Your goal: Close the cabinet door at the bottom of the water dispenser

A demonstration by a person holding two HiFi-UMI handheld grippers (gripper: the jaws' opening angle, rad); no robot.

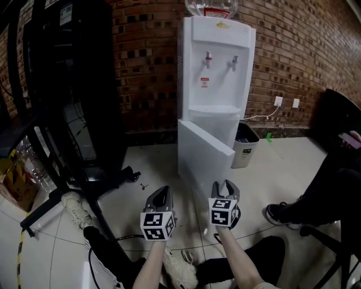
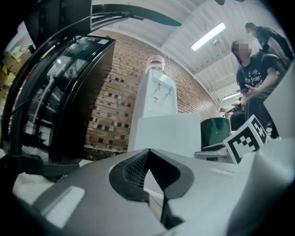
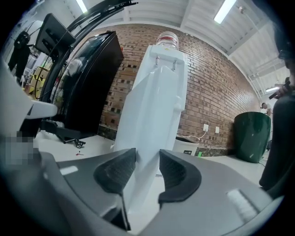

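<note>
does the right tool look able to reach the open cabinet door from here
Probably yes: the right tool points at the free edge of the open cabinet door, nothing standing between them, and its jaws are apart, lined up on that edge. Contact is not yet clear.

R gripper (image 3: 147, 159) jaws apart, cabinet door (image 3: 144, 124) edge-on in gap.

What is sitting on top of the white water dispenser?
A clear water bottle with a red band stands on the dispenser. The head view cuts off its upper part, and its mouth is hidden down inside the dispenser's top.
</note>
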